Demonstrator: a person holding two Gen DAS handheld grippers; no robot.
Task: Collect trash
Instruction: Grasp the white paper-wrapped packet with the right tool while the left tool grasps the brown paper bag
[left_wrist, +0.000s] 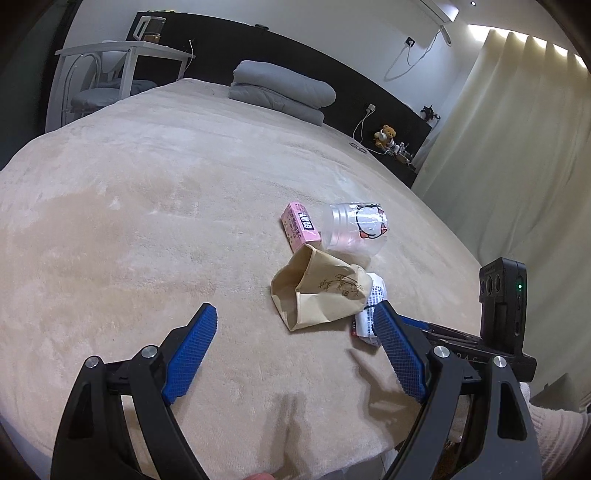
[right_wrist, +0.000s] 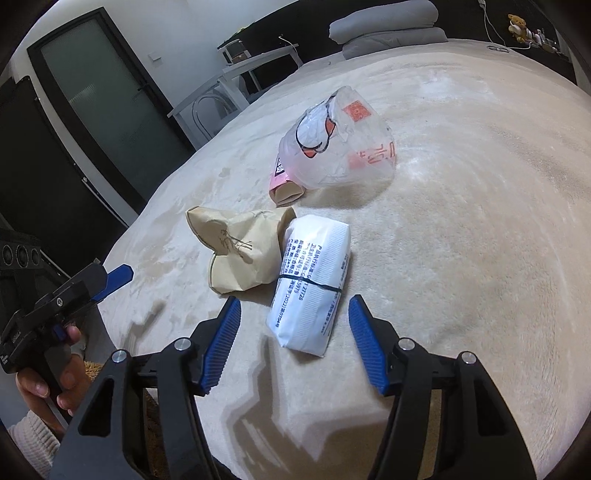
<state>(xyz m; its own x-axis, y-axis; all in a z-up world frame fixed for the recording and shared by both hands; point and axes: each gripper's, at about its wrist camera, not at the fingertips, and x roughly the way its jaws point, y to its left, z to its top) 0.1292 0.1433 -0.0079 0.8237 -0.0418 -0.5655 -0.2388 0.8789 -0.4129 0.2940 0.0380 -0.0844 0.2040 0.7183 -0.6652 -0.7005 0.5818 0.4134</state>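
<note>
Trash lies in a cluster on the beige bed cover (left_wrist: 147, 221): a crumpled brown paper bag (left_wrist: 317, 291) (right_wrist: 240, 251), a white printed packet (right_wrist: 310, 280) (left_wrist: 373, 291) bound with a dark band, a pink carton (left_wrist: 299, 227) (right_wrist: 284, 184) and a clear printed plastic cup (left_wrist: 354, 229) (right_wrist: 340, 147). My right gripper (right_wrist: 294, 300) is open, its blue pads either side of the packet's near end without touching it. My left gripper (left_wrist: 295, 306) is open wide just short of the paper bag, holding nothing. In the right wrist view the left gripper (right_wrist: 110, 277) sits at the bed's left edge in a hand (right_wrist: 55, 384).
A folded grey duvet (left_wrist: 280, 88) lies at the head of the bed. A white desk and chair (left_wrist: 122, 55) stand beyond the far left corner. A cream curtain (left_wrist: 517, 147) hangs on the right, with a cluttered shelf and teddy bear (left_wrist: 386, 134) beside it. A dark door (right_wrist: 110, 99) is on the left.
</note>
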